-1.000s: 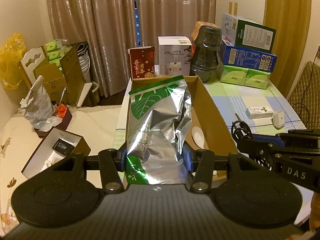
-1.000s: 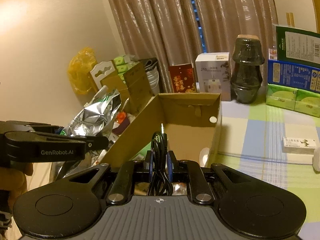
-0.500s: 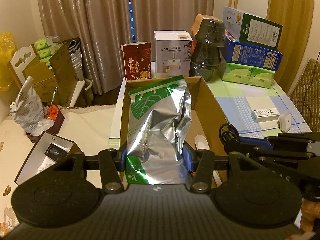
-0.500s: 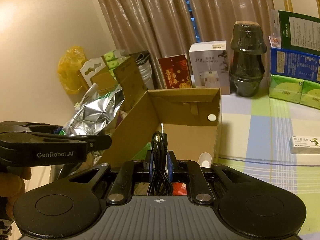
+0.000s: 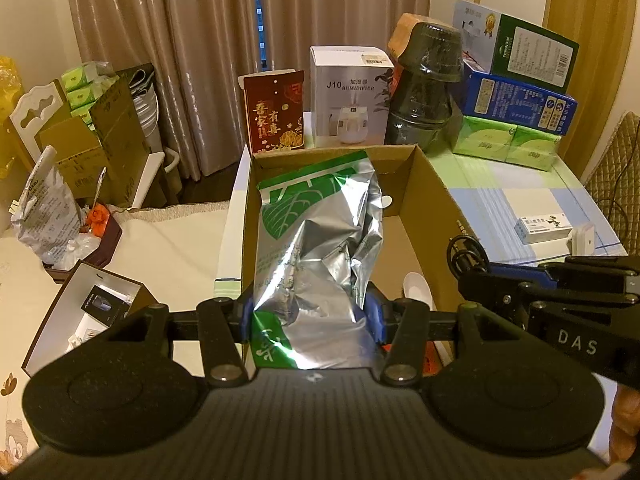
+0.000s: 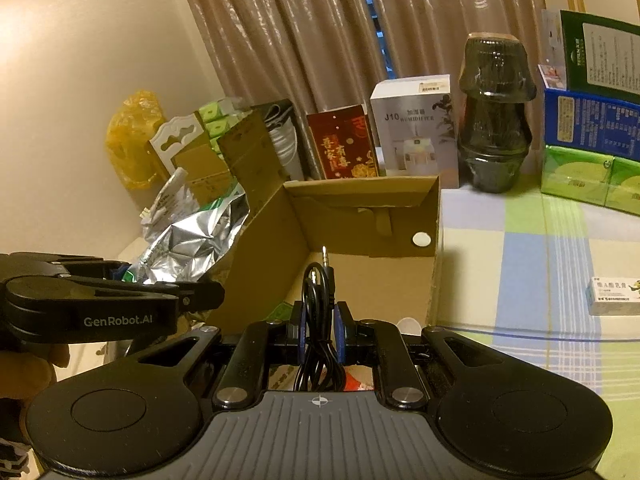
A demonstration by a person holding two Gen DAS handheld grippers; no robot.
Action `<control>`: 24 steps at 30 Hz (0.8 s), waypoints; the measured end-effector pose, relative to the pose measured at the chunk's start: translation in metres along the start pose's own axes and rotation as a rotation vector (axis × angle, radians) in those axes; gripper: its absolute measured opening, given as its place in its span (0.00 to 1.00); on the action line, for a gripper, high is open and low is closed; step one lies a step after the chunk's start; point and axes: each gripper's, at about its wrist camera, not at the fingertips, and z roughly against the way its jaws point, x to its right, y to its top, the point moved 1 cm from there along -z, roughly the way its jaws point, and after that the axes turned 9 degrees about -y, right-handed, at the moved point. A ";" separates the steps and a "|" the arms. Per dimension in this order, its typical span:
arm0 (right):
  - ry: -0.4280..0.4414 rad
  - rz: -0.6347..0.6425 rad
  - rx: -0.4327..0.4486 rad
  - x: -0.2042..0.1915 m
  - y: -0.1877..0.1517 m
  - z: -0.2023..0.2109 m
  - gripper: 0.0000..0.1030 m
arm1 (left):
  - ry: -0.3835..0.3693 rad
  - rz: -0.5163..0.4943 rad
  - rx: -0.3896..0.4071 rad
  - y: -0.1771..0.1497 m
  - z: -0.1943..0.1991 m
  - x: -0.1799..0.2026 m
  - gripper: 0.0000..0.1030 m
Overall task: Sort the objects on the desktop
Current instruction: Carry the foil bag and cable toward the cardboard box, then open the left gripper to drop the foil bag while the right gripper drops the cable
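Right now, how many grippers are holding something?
2. The left hand-held gripper is shut on the silver foil bag, over the cardboard box. The right hand-held gripper is shut on the black cable, beside it.

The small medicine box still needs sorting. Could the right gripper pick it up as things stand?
Probably not yet: the right gripper is shut on a black cable. The medicine box itself lies unobstructed on the tablecloth.

You hold a crumpled silver-and-green foil bag upright over the open cardboard box; a coiled black cable sticks up, pinched.
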 end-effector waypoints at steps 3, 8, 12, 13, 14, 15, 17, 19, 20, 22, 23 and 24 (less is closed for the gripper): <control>-0.003 -0.009 -0.006 0.001 0.000 -0.004 0.11 | -0.009 0.012 0.001 0.001 -0.005 -0.004 0.45; -0.005 -0.034 -0.008 0.005 0.002 -0.010 0.11 | -0.022 0.031 0.001 0.003 -0.013 -0.006 0.45; 0.001 -0.080 0.003 0.009 0.005 -0.014 0.11 | -0.035 0.034 0.009 0.006 -0.018 -0.008 0.45; 0.009 -0.089 0.003 0.011 0.007 -0.016 0.12 | -0.038 0.038 0.012 0.007 -0.020 -0.009 0.46; 0.010 -0.095 0.001 0.012 0.008 -0.018 0.19 | -0.041 0.043 0.013 0.007 -0.022 -0.010 0.47; 0.013 -0.103 0.001 0.013 0.009 -0.019 0.25 | -0.045 0.051 0.015 0.008 -0.024 -0.012 0.49; 0.017 -0.111 0.015 0.017 0.010 -0.017 0.38 | -0.043 0.071 0.025 0.009 -0.025 -0.016 0.52; 0.012 -0.115 0.021 0.021 0.009 -0.015 0.40 | -0.040 0.078 0.042 0.010 -0.022 -0.017 0.52; 0.012 -0.122 0.021 0.023 0.009 -0.014 0.40 | -0.042 0.082 0.049 0.010 -0.020 -0.017 0.52; 0.010 -0.129 0.024 0.027 0.007 -0.010 0.41 | -0.036 0.091 0.059 0.009 -0.016 -0.019 0.52; 0.008 -0.128 0.027 0.029 0.005 -0.007 0.41 | -0.032 0.096 0.066 0.008 -0.013 -0.019 0.52; 0.009 -0.129 0.028 0.030 0.004 -0.004 0.42 | -0.034 0.104 0.072 0.007 -0.010 -0.019 0.52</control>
